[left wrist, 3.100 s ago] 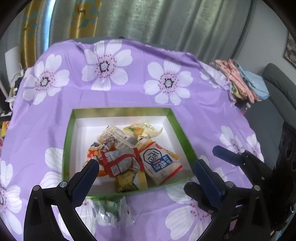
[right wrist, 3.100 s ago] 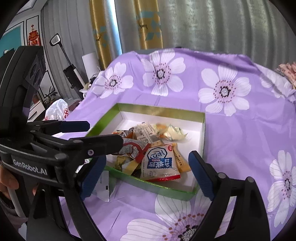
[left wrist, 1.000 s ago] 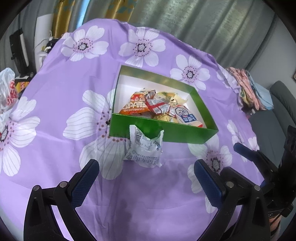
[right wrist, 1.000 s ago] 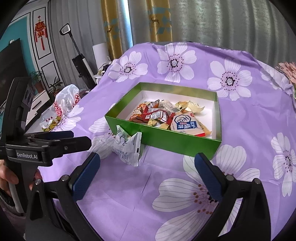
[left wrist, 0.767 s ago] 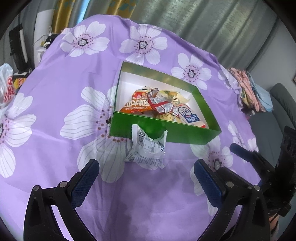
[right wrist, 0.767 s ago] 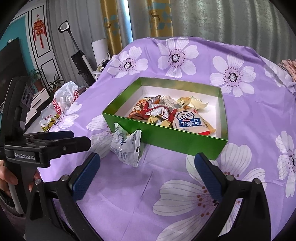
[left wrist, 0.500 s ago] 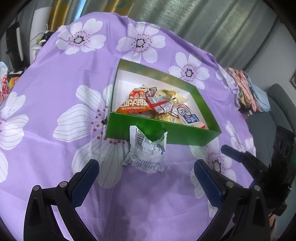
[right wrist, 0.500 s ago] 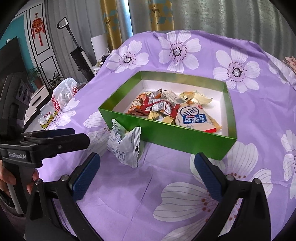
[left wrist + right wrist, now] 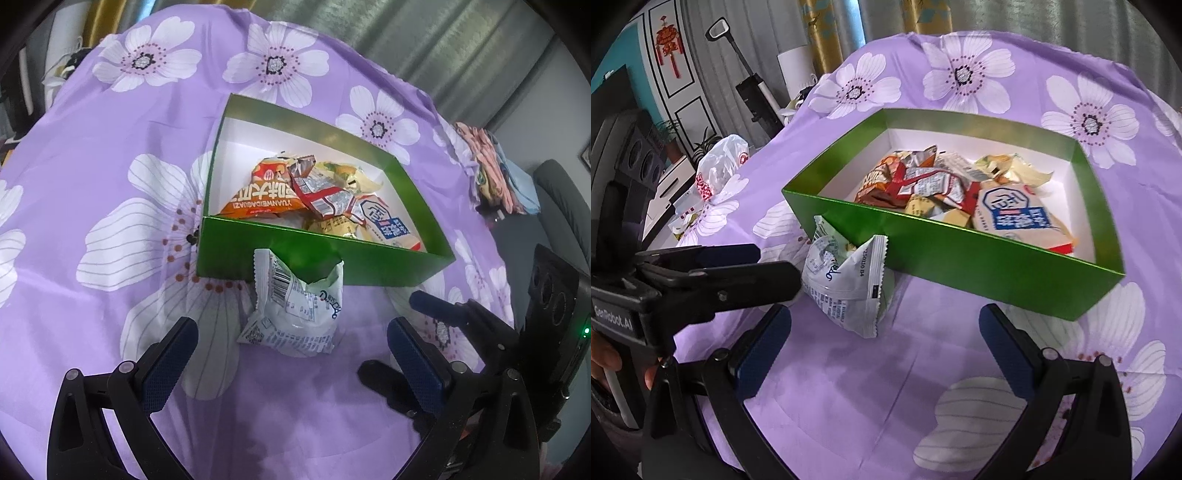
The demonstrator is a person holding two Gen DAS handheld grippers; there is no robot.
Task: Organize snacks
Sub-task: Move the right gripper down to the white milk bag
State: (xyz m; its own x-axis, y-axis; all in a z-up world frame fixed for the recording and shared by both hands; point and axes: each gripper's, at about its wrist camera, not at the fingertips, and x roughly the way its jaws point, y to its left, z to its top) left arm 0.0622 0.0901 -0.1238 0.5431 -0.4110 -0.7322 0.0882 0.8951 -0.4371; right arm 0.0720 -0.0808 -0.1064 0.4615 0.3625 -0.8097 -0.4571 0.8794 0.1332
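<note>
Both units wide open, holding nothing — left hand-held gripper (image 9: 291, 350) and right hand-held gripper (image 9: 884, 341) flank the white snack packet (image 9: 293, 308) leaning on the green box (image 9: 325, 254); orange pack (image 9: 264, 195) inside reads "YUANWEIDAGUAZI".

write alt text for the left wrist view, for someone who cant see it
A white snack packet lies on a purple flowered tablecloth, against the near outside wall of a green box holding several snack packets. The open left gripper frames it from below, and the open right gripper shows at lower right.
</note>
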